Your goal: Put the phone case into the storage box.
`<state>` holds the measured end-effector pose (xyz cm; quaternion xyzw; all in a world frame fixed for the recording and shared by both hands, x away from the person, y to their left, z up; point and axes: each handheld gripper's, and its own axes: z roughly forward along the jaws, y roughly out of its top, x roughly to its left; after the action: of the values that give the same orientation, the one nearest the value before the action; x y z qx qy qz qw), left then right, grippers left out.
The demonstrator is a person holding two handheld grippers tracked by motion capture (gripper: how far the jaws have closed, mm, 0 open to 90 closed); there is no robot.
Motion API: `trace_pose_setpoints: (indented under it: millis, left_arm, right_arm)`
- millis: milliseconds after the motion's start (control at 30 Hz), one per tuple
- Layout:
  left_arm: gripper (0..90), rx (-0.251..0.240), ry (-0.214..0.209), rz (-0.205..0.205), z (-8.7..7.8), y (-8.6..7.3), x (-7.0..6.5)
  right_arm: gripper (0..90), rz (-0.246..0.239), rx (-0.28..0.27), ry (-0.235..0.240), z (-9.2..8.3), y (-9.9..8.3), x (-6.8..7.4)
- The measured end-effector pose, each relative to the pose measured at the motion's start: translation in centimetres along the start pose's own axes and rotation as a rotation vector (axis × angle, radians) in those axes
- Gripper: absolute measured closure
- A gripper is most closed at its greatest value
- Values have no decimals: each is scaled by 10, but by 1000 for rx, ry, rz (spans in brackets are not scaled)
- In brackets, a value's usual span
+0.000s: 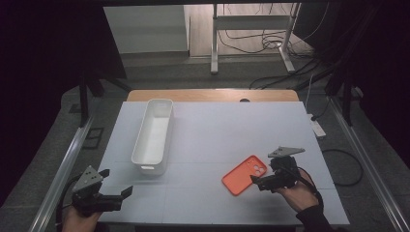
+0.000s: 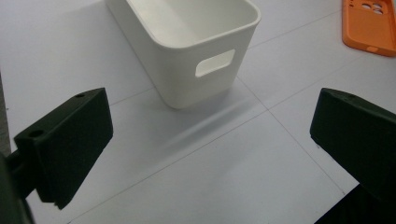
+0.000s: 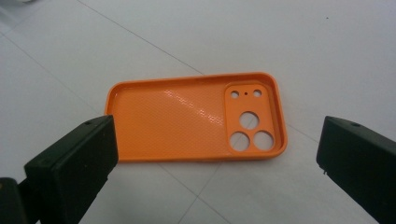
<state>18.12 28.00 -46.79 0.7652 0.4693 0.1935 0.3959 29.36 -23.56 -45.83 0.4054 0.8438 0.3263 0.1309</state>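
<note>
The table [image 1: 212, 159] carries two things on its white surface: a long white bin [image 1: 153, 135] standing upright toward the left edge, empty as far as can be seen, and an orange phone case [image 1: 244, 175] lying flat with its hollow side up, toward the near right corner and well apart from the bin. The right gripper [image 1: 258, 180] sits just beside the case's near end, its jaws spread wide and holding nothing; seen from the right gripper view, the case [image 3: 196, 123] lies between and beyond the two black jaws, not yet touched. The left gripper [image 1: 118, 193] rests near the near left corner, jaws likewise apart and empty, pointed at the short end of the bin [image 2: 196, 51] with its handle slot. The likely work is lifting the case, perhaps toward the bin. The risk lies in how thin and flat the case is: if the jaws close on top of it rather than across its rim, they may skid it along the smooth surface or clip only a corner, and a soft rim pinched off-centre could flex and slip free mid-lift. Nothing stands on the bare surface between case and bin, though the bin's tall wall must be cleared.
</note>
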Motion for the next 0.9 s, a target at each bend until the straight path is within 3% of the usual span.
trace_pose_setpoints:
  millis: [733, 900]
  left_arm:
    - [3, 3, -1, 5, 0, 0, 0]
    - [3, 2, -1, 5, 0, 0, -1]
  right_arm:
    - [0, -14, 57, 22, 23, 20, 10]
    - [192, -37, 67, 31, 25, 25, 12]
